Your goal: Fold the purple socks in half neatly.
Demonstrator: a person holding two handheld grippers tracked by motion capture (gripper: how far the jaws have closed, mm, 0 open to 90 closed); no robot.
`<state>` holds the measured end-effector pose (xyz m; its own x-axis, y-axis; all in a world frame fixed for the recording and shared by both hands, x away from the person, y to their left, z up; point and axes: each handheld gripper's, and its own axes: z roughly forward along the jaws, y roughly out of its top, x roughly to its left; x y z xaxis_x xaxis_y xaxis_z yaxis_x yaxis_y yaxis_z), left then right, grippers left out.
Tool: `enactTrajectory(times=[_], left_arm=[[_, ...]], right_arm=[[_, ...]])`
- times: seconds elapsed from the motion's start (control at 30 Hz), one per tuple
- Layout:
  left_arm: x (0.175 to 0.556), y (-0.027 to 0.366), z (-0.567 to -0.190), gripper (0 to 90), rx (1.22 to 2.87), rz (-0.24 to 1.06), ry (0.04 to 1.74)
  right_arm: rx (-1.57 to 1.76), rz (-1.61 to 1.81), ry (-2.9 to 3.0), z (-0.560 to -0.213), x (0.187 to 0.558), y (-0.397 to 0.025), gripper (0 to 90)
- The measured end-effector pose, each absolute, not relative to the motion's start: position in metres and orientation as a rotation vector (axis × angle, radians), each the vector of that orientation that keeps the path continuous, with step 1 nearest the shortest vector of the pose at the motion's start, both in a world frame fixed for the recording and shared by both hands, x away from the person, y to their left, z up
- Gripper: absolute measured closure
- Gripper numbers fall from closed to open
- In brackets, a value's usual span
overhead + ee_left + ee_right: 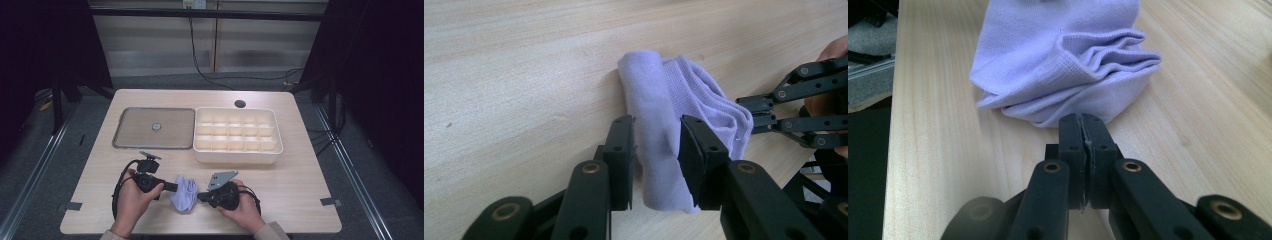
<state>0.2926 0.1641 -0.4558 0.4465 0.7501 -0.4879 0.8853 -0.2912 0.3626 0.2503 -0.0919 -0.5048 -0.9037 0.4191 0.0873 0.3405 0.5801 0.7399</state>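
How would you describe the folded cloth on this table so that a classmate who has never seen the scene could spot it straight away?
Start at the light wooden table and come to its near edge, below the white divided tray and the flat metal tray. There, between the left gripper and the right gripper, lies the cloth. It is the one soft, pale lilac, bunched thing among hard trays and black tools.

1. The cloth is coloured pale lilac, with a fine knitted weave.
2. The desk is finished in light wood grain.
3. The divided box is coloured cream.
4. The jaws are coloured black.
5. The tray is coloured grey.
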Motion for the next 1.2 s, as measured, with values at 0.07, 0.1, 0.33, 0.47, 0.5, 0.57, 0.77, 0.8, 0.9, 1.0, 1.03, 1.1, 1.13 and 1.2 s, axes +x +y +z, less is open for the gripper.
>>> enactTrajectory(times=[0.07,0.1,0.33,0.47,0.5,0.57,0.77,0.8,0.9,1.0,1.03,1.1,1.13,1.2], left_arm=[[0.2925,0.1639,-0.4556,67.9,2.109,-0.303,1.364],[0.2927,0.1639,-0.4558,68.3,2.113,-0.302,1.364],[0.2926,0.1634,-0.4573,71.7,2.116,-0.309,1.364],[0.293,0.1631,-0.4577,73.5,2.126,-0.32,1.354],[0.2928,0.1626,-0.4578,74.1,2.117,-0.314,1.366],[0.2929,0.1626,-0.4578,75.4,2.119,-0.313,1.366],[0.2927,0.1629,-0.4568,78.8,2.126,-0.324,1.357],[0.2925,0.1623,-0.457,79.4,2.119,-0.321,1.364],[0.2921,0.1609,-0.4569,80.4,2.111,-0.318,1.371],[0.2924,0.1605,-0.4572,81.0,2.112,-0.331,1.37],[0.2923,0.1603,-0.4574,81.2,2.113,-0.328,1.371],[0.2925,0.1604,-0.4572,81.7,2.115,-0.332,1.372],[0.2926,0.1605,-0.4573,82.1,2.116,-0.329,1.372],[0.293,0.1608,-0.4574,83.1,2.117,-0.337,1.373]], right_arm=[[0.652,1.235,2.706,-0.5048,0.2503,-0.0919,88.1],[0.655,1.233,2.705,-0.5047,0.2502,-0.0919,88.2],[0.655,1.233,2.706,-0.5047,0.2502,-0.0919,88.2],[0.653,1.236,2.706,-0.5048,0.2504,-0.092,88.2],[0.653,1.235,2.706,-0.5048,0.2504,-0.092,88.2],[0.653,1.235,2.706,-0.5048,0.2504,-0.092,88.2],[0.653,1.236,2.706,-0.5048,0.2504,-0.092,88.2],[0.653,1.235,2.706,-0.5048,0.2504,-0.0919,88.2],[0.661,1.231,2.708,-0.5045,0.2501,-0.0916,88.2],[0.663,1.233,2.707,-0.5046,0.2502,-0.0917,88.2],[0.655,1.235,2.706,-0.5049,0.2506,-0.092,88.2],[0.657,1.234,2.707,-0.5047,0.2503,-0.0919,88.2],[0.658,1.233,2.707,-0.5046,0.2503,-0.0919,88.2],[0.658,1.232,2.707,-0.5047,0.2504,-0.0918,88.2]])
